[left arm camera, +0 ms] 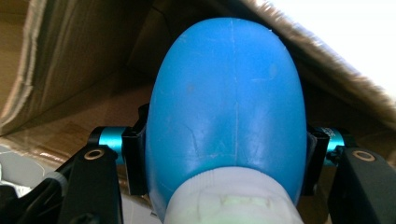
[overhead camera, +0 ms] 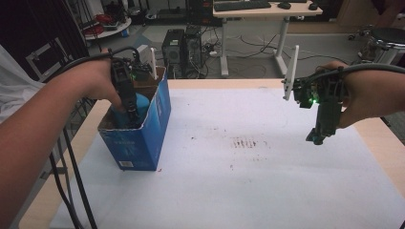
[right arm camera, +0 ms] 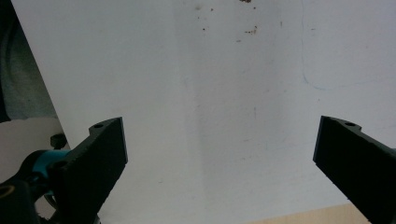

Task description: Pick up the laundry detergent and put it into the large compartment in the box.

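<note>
A blue plastic bottle (left arm camera: 229, 102) with a white cap end toward the camera sits between the jaws of my left gripper (left arm camera: 224, 158), which is shut on its sides. In the high view the left gripper (overhead camera: 128, 102) reaches down into an open blue cardboard box (overhead camera: 143, 136) at the table's left, where the bottle (overhead camera: 139, 107) shows inside. My right gripper (overhead camera: 321, 136) hangs above the right side of the white sheet (overhead camera: 229, 167). In the right gripper view its jaws stand wide apart, and that gripper (right arm camera: 219, 154) is open with nothing between them.
The box's brown inner walls (left arm camera: 70, 70) surround the bottle closely. Small dark stains (overhead camera: 244, 142) mark the middle of the sheet. The wooden table edge (overhead camera: 382, 138) shows at right. A desk, computer towers (overhead camera: 181, 45) and cables stand beyond the table's far edge.
</note>
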Tool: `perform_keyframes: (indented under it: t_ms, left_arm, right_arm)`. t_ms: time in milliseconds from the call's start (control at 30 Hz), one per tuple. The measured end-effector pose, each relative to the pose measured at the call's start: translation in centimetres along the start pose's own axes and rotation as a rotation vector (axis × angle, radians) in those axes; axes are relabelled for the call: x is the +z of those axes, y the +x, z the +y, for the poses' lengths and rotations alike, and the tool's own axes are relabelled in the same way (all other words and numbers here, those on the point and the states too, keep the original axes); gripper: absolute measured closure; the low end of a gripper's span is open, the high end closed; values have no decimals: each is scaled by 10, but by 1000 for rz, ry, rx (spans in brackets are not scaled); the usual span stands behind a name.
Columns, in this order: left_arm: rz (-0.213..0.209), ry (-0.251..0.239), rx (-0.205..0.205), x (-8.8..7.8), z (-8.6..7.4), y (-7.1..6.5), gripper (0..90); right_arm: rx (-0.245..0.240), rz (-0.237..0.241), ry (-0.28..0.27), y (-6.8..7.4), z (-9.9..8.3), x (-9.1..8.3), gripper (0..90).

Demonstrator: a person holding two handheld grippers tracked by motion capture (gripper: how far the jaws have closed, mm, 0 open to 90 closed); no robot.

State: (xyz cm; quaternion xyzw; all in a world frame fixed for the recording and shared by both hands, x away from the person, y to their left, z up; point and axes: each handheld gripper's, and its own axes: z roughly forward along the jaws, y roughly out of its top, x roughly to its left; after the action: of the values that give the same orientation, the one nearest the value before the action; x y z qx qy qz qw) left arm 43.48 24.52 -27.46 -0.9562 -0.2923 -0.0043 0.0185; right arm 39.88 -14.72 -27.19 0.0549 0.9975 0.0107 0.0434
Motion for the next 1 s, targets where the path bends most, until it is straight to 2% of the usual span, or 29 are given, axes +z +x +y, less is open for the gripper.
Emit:
perform_keyframes:
  t_ms: [67, 200, 667, 867, 1000]
  left_arm:
    - [1, -3, 4, 3, -1, 1, 379]
    - [4, 6, 40, 9, 0, 0, 379]
    - [0, -7, 39, 14, 2, 6, 370]
    - [-4, -11, 32, 13, 2, 9, 306]
    - [-9, -22, 29, 12, 1, 10, 300]
  right_arm:
    - [-6, 0, 3, -1, 1, 1, 19]
    - [-11, 4, 6, -2, 2, 2, 19]
    - [0, 8, 8, -3, 1, 4, 19]
    - [7, 8, 7, -3, -1, 4, 19]
    - [9, 9, 5, -3, 0, 4, 19]
